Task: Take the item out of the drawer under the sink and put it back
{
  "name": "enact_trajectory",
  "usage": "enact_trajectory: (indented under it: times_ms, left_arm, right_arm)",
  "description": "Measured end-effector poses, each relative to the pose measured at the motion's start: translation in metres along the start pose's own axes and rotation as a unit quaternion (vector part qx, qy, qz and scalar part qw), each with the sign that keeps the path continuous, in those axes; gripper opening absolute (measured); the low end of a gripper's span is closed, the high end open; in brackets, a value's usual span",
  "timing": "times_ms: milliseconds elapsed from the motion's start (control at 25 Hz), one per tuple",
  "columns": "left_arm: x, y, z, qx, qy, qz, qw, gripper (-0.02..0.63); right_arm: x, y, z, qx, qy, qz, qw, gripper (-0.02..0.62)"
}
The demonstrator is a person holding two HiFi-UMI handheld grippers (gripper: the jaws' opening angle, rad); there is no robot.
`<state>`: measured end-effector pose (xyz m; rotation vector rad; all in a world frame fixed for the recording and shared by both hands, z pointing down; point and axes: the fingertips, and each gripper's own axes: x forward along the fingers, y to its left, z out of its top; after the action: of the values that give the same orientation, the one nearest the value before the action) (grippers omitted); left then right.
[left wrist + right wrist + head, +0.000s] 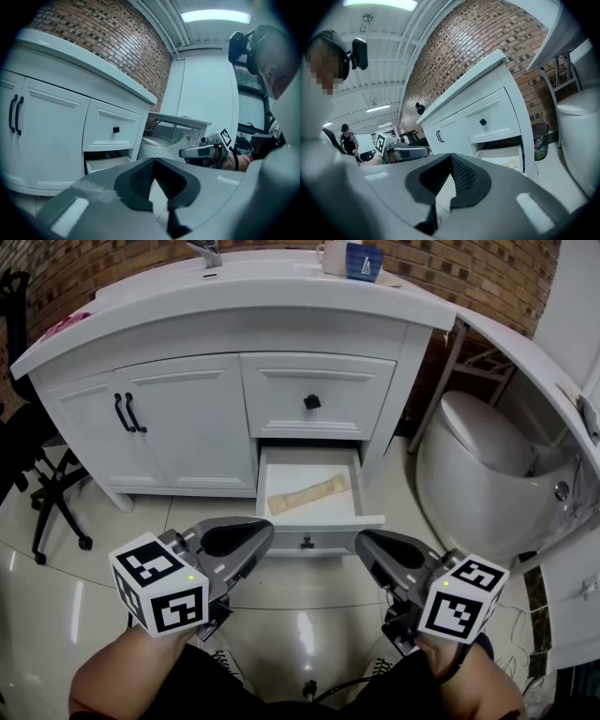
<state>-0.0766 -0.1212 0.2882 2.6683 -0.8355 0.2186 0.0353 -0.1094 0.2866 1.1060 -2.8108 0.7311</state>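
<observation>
The low drawer [319, 518] under the sink stands pulled out, and a flat tan item [307, 495] lies slantwise on its floor. My left gripper [267, 531] hovers just in front of the drawer's left corner, jaws together and empty. My right gripper [361, 538] sits at the drawer's right corner, also shut with nothing in it. In the left gripper view the shut left gripper [153, 159] points past the open drawer [105, 163]. The right gripper view has the shut right gripper [451, 155] low, with the drawer [501, 157] and a corner of the tan item [513, 164] behind it.
A closed upper drawer [314, 395] and two cabinet doors [141, 423] fill the white vanity. A toilet [487, 465] stands close on the right, an office chair [37, 465] on the left. A waste bin [540, 136] sits beside the vanity. Glossy tile floor lies below.
</observation>
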Motion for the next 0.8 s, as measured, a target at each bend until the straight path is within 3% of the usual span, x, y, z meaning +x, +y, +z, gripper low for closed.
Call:
enact_trajectory:
  times_ms: [320, 680, 800]
  left_arm:
    - [0.026, 0.018, -0.007, 0.001, 0.017, 0.002, 0.9998, 0.006]
    - [0.031, 0.033, -0.01, -0.01, 0.021, 0.021, 0.9995, 0.006]
    - [0.034, 0.035, -0.012, 0.003, 0.027, 0.023, 0.9994, 0.006]
  right_arm:
    - [0.013, -0.034, 0.009, 0.009, -0.008, 0.0, 1.0, 0.005]
    - [0.026, -0.044, 0.008, 0.018, 0.002, 0.009, 1.0, 0.005]
    - [0.025, -0.043, 0.011, 0.024, -0.003, 0.01, 1.0, 0.005]
